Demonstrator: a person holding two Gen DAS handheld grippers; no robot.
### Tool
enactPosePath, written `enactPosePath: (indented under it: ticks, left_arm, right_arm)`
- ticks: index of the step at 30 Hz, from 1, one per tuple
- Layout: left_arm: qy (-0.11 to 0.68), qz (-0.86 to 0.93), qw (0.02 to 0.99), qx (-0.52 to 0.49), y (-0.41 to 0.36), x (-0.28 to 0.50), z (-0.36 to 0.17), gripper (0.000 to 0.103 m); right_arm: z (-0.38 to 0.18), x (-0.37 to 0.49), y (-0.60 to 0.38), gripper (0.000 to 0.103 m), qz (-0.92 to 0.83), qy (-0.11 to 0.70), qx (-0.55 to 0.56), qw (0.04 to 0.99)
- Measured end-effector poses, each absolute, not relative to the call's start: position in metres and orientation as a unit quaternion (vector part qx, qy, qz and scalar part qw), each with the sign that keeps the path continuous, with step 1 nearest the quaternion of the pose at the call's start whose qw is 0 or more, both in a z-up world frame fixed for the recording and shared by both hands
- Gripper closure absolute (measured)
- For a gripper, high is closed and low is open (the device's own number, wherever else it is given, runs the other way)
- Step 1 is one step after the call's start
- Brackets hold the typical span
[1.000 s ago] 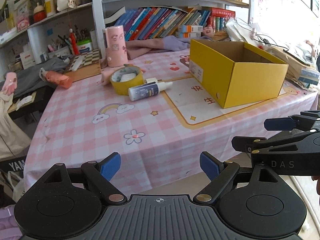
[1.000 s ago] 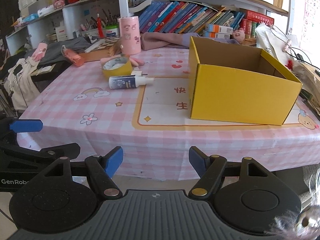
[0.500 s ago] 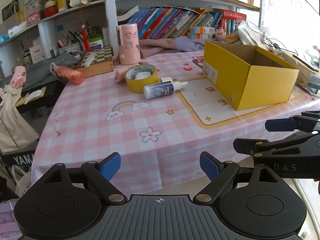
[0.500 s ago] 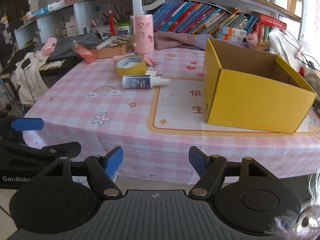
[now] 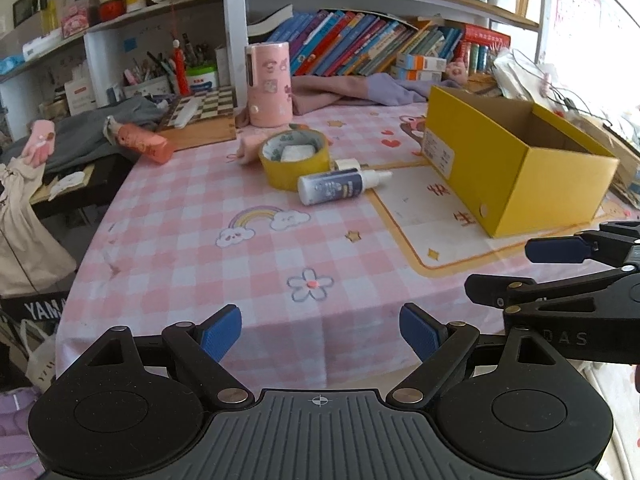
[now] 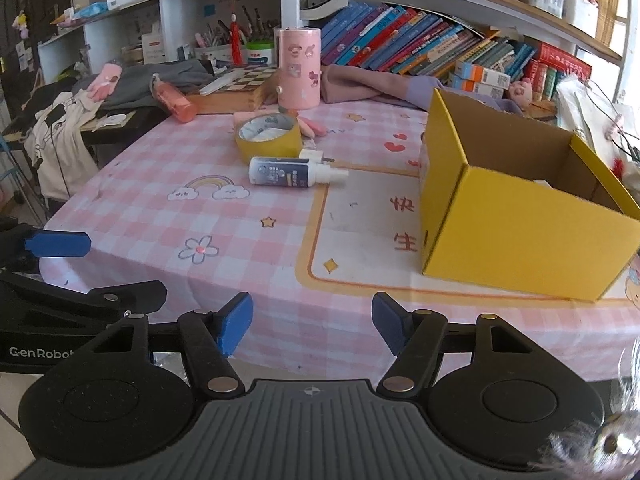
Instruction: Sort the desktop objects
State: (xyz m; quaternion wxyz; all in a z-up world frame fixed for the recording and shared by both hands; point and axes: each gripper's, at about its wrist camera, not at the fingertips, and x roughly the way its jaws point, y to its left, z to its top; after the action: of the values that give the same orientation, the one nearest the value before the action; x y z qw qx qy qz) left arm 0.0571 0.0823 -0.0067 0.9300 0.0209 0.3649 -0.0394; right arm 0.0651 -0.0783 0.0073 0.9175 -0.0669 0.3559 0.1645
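Observation:
A white spray bottle [image 5: 340,186] [image 6: 290,173] with a dark label lies on its side on the pink checked tablecloth [image 5: 224,264]. Just behind it sits a roll of yellow tape [image 5: 294,158] [image 6: 268,137]. To the right stands an open yellow cardboard box [image 5: 512,160] [image 6: 516,216]. My left gripper [image 5: 320,334] hangs open at the table's near edge, nothing between its fingers. My right gripper [image 6: 312,328] is also at the near edge, its jaws closing on nothing. Each gripper shows at the side of the other's view.
A pink cylindrical holder [image 5: 268,84] stands behind the tape, beside a pinkish cloth [image 5: 352,94]. A salmon bottle [image 5: 140,142] lies at the table's far left edge. Shelves of books [image 6: 420,46] and stationery line the back. Clothes hang off a stand [image 6: 60,128] on the left.
Both grippers have moved closer to the table, so the bottle, tape and box look nearer. The right gripper's jaws have narrowed slightly.

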Motion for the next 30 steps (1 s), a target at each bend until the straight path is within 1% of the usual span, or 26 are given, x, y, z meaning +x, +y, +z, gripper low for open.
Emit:
enactPosePath:
  ticks: [2,4,6,17,25,30]
  left_arm:
    - [0.363,-0.035,0.931,0.017,0.084,0.065,-0.006,0.014]
    - [0.363,-0.029,0.931,0.012,0.086,0.074,-0.005,0.014]
    - [0.359,-0.023,0.933,0.009,0.088,0.083,-0.002,0.014]
    - [0.357,0.01,0.934,0.006,0.097,0.135,0.005,0.014]
    - [0.357,0.021,0.933,0.03,0.101,0.17,0.011,0.014]
    - [0.361,0.035,0.932,0.022,0.106,0.187,0.013,0.014]
  right_arm:
    - [0.007,0.074,-0.076,0.04,0.168,0.352,-0.073,0.918]
    - [0.007,0.082,-0.074,0.044,0.175,0.355,-0.077,0.915]
    - [0.006,0.092,-0.071,0.045,0.182,0.357,-0.082,0.913]
    - [0.005,0.148,-0.063,0.045,0.217,0.356,-0.086,0.905]
    - [0.0,0.187,-0.053,0.045,0.248,0.366,-0.08,0.893]
    - [-0.005,0.207,-0.045,0.044,0.265,0.371,-0.085,0.886]
